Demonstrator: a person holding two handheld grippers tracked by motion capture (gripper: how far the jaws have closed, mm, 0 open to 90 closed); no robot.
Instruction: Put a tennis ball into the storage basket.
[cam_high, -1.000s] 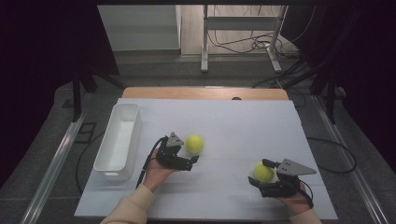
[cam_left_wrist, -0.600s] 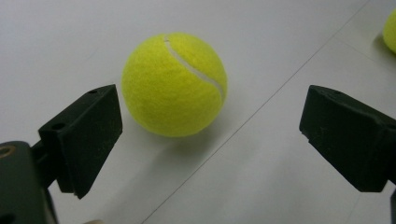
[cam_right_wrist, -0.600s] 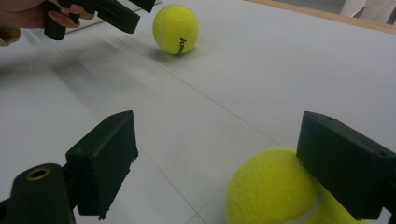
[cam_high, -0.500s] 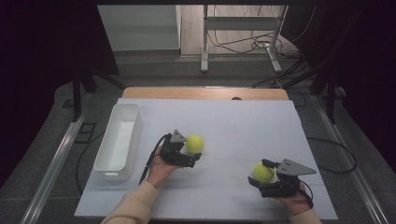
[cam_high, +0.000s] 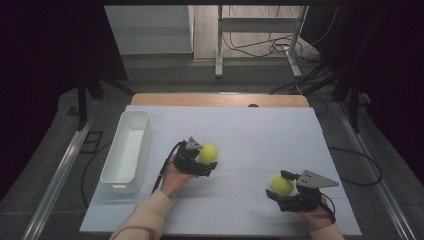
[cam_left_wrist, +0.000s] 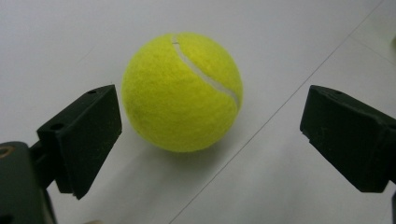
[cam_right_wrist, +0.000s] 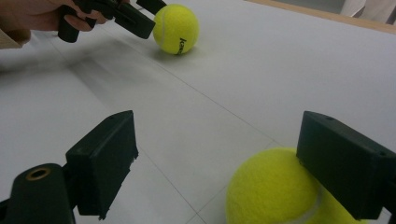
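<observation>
Left gripper (cam_left_wrist: 210, 154) standing spread, fuzzy yellow-green tennis ball (cam_left_wrist: 182, 91) lying straight ahead between jaws, untouched, mid desk (cam_high: 260, 130). Right gripper (cam_right_wrist: 219, 172) also spread; second yellow tennis ball (cam_right_wrist: 275, 191) resting against one jaw, near desk's front right corner.

On the table (cam_high: 240, 125), a bin (cam_high: 127, 150) lies lengthwise along the left edge. Right of it, near the table's middle, the left gripper (cam_high: 205, 162) sits with a ball (cam_high: 208, 153) resting on the surface between its spread jaws, nearer one jaw than the other in the left gripper view. Well apart, toward the near right corner, the right gripper (cam_high: 280, 192) brackets a second ball (cam_high: 282, 184), which lies against one jaw while the other stands clear. The second ball lies right of and nearer the person than the first. Behind the table's far edge, a stand (cam_high: 257, 45) and cables (cam_high: 260, 47) lie on the floor.
</observation>
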